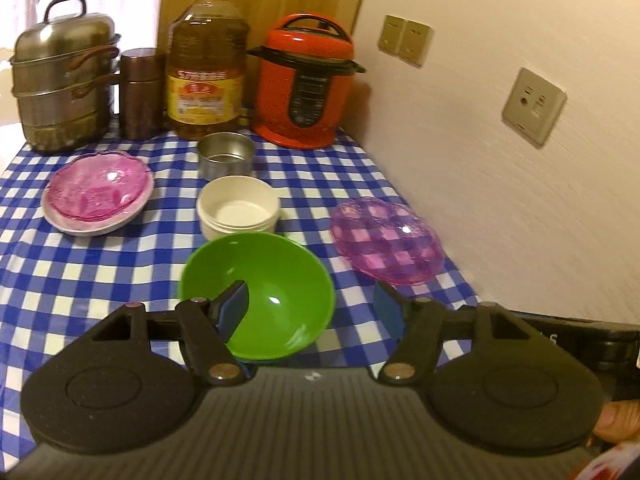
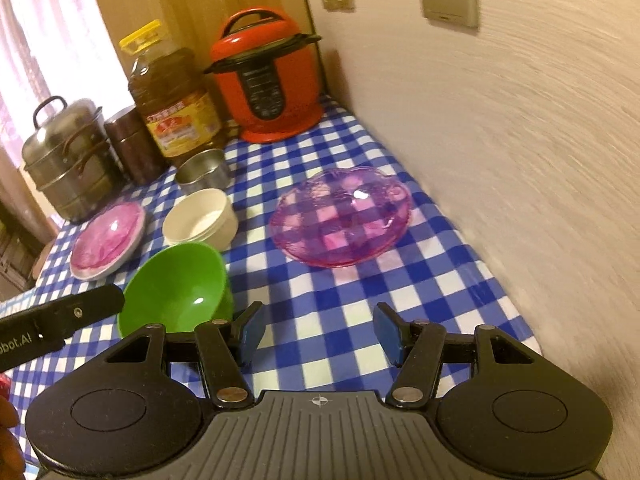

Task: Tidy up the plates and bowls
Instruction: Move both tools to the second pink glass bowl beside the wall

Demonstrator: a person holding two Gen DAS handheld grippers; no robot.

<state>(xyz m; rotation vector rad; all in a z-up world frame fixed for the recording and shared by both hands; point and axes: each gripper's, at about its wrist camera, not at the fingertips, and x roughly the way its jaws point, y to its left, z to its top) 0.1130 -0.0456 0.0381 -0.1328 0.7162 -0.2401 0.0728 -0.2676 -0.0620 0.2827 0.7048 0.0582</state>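
Near the tabletop's [image 1: 80, 280] left edge, we see a pink dish [image 1: 100, 184] nested on a white plate [image 1: 64, 222]. The green bowl [image 1: 260, 292] sits mid-front, tipped against the white bowls [image 1: 236, 210]; our left gripper [image 1: 310, 312], jaws apart and empty, could knock it over. Rightward, the purple plate [image 2: 340, 216] lies near the wall edge; our right gripper [image 2: 318, 334] is spread and empty. Motion blur hides the far wall.

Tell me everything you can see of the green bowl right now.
The green bowl is glossy, plastic-looking, deep and round, empty inside. It stands upright on the blue-checked tablecloth, just in front of the white bowls, possibly touching them. The left gripper hovers over it, jaws open, one finger overlapping its rim in view; contact cannot be told.
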